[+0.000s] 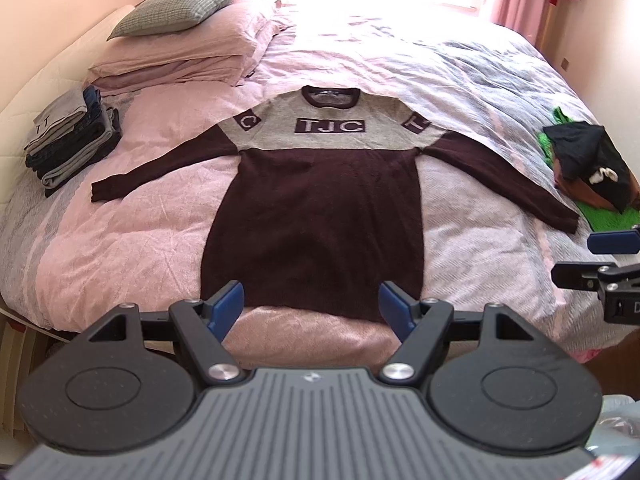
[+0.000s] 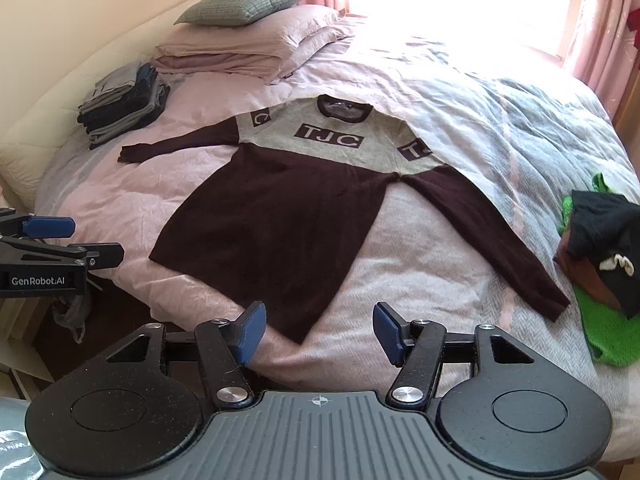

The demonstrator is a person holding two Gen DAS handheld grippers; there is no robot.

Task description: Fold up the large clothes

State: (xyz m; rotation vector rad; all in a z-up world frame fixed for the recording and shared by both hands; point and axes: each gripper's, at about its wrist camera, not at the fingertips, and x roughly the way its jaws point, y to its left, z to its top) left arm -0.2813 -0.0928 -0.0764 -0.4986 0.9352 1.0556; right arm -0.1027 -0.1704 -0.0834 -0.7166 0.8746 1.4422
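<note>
A large maroon sweater (image 1: 316, 220) (image 2: 272, 220) with a grey "TJC" yoke lies flat, face up, on the bed, both sleeves spread outward. My left gripper (image 1: 312, 310) hovers open just short of the sweater's bottom hem, nothing between its blue pads. Over the bed's near edge, my right gripper (image 2: 320, 332) is also open and empty, close to the hem's right corner. Each gripper shows at the edge of the other's view: the right one (image 1: 600, 256) to the right, the left one (image 2: 60, 240) to the left.
A stack of folded clothes (image 1: 76, 136) (image 2: 124, 108) sits at the bed's left, beside pink pillows (image 1: 184, 52) topped by a grey cushion (image 1: 180, 8). A heap of black, brown and green garments (image 1: 588, 164) (image 2: 604, 268) lies at the right edge. Bright window behind.
</note>
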